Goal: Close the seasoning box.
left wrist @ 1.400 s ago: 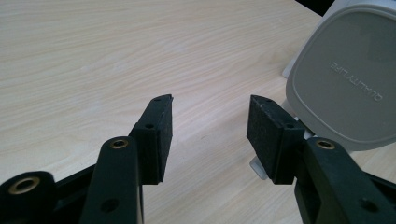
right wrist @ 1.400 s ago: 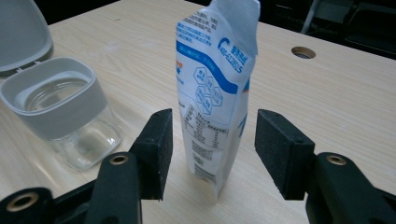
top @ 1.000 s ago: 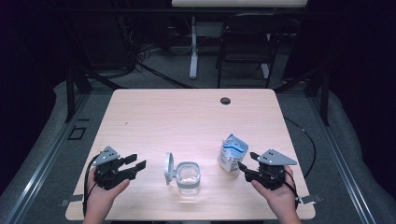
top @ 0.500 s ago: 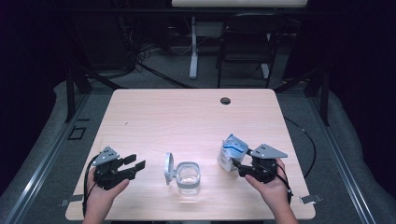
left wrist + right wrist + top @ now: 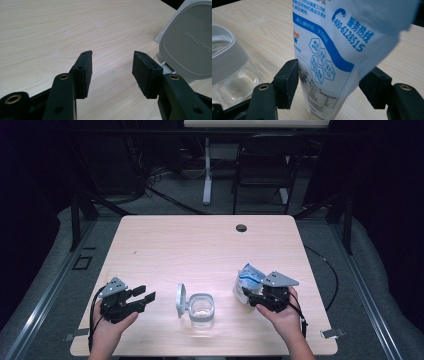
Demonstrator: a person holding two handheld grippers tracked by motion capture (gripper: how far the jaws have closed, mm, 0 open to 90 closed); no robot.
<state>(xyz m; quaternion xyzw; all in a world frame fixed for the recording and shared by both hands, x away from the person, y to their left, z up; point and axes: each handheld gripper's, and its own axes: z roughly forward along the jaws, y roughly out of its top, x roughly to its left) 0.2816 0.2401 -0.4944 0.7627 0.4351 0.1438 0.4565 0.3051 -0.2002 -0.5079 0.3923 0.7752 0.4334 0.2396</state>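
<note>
A white and blue printed pouch point(image 5: 247, 279) stands upright on the wooden table point(image 5: 200, 245), at the right. My right gripper point(image 5: 251, 298) is at its base. In the right gripper view the pouch point(image 5: 332, 37) stands between the two pads of the right gripper point(image 5: 329, 80), which have just been opening and do not squeeze it. A clear jar point(image 5: 201, 310) with its grey hinged lid point(image 5: 181, 300) flipped open sits at the front middle. My left gripper point(image 5: 142, 296) rests open to the jar's left, pointing at the lid point(image 5: 187, 42), with nothing between its pads point(image 5: 85, 72).
A dark round hole point(image 5: 241, 228) sits in the table near its far edge. Beyond the table are a chair and table legs on a dark floor. In the right gripper view the jar point(image 5: 229, 67) is close at the left of the pouch.
My right hand has slid left toward the pouch, and its jaws now stand on either side of the pouch's base. The left hand, jar and pouch have stayed put.
</note>
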